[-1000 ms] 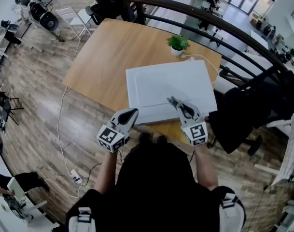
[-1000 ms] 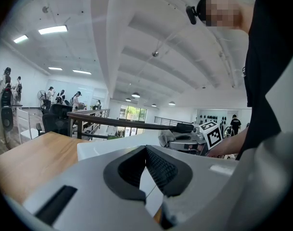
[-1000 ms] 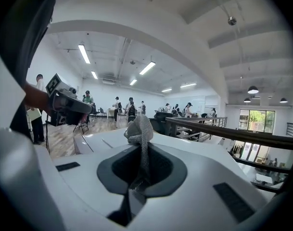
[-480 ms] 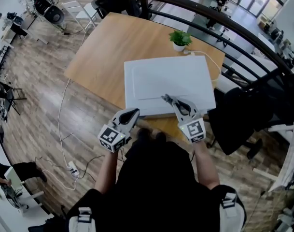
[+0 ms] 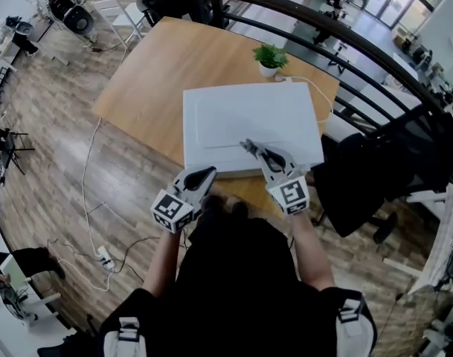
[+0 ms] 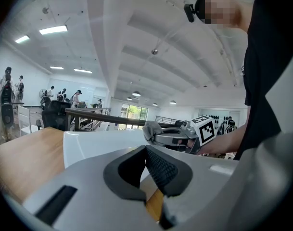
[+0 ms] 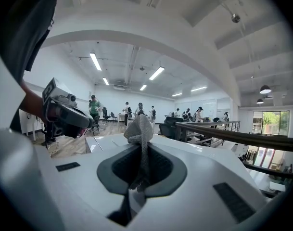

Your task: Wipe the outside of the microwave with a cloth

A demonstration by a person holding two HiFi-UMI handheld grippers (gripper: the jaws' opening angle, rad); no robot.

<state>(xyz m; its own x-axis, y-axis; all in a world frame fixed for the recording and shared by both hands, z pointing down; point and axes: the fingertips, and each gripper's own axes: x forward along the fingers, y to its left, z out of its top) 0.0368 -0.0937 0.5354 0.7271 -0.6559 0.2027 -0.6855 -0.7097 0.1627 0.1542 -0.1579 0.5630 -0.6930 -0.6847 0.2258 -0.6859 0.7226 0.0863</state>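
The wooden table (image 5: 152, 73) carries a white microwave (image 5: 263, 110) at its near edge. The right gripper (image 5: 250, 147) pinches a grey cloth (image 7: 139, 129) over the microwave's top, near its front edge. The left gripper (image 5: 206, 174), jaws pressed together and empty, hangs off the table's near edge. A small plant (image 5: 268, 56) stands at the far edge.

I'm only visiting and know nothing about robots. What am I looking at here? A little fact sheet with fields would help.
Setting: white microwave on a wooden table, small potted plant behind it
Right gripper: shut on a grey cloth, held over the microwave's top near its front edge
Left gripper: shut, nothing in it, by the microwave's front edge
Activity: looks like wiping the microwave's top
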